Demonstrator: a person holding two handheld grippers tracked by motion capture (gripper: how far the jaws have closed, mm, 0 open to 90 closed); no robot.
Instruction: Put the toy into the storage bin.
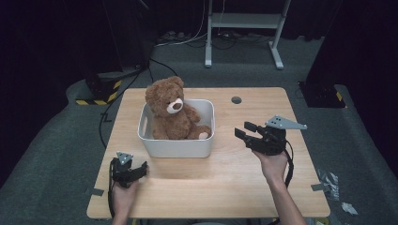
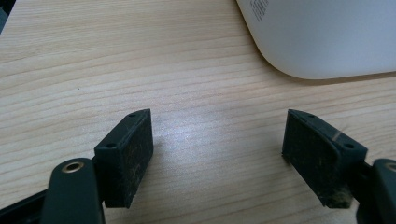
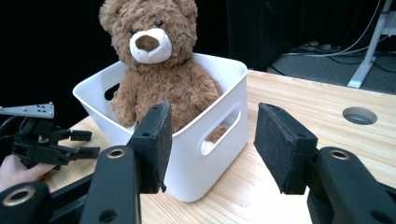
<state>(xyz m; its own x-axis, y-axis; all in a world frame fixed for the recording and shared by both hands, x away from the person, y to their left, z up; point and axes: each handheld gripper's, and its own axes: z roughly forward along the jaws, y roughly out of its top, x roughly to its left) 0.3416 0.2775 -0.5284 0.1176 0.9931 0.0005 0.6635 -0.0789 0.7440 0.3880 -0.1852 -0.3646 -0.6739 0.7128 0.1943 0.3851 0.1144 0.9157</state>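
Note:
A brown teddy bear [image 1: 170,110] [image 3: 156,65] sits upright inside a white bin [image 1: 178,145] [image 3: 219,98] at the middle of the wooden table [image 1: 211,183]. My left gripper [image 1: 143,168] [image 2: 217,156] rests low on the table just in front of the bin's near-left corner [image 2: 317,37], open, with bare wood between its pads. My right gripper [image 1: 244,131] [image 3: 212,144] is held above the table to the right of the bin, open and pointing at the bin's side wall with its handle slot.
A round cable hole [image 1: 236,100] [image 3: 359,115] is set in the table behind the right gripper. Beyond the far edge stand a white desk frame [image 1: 244,28] and floor cables [image 1: 187,40]. Crumpled plastic [image 1: 331,180] lies on the floor at right.

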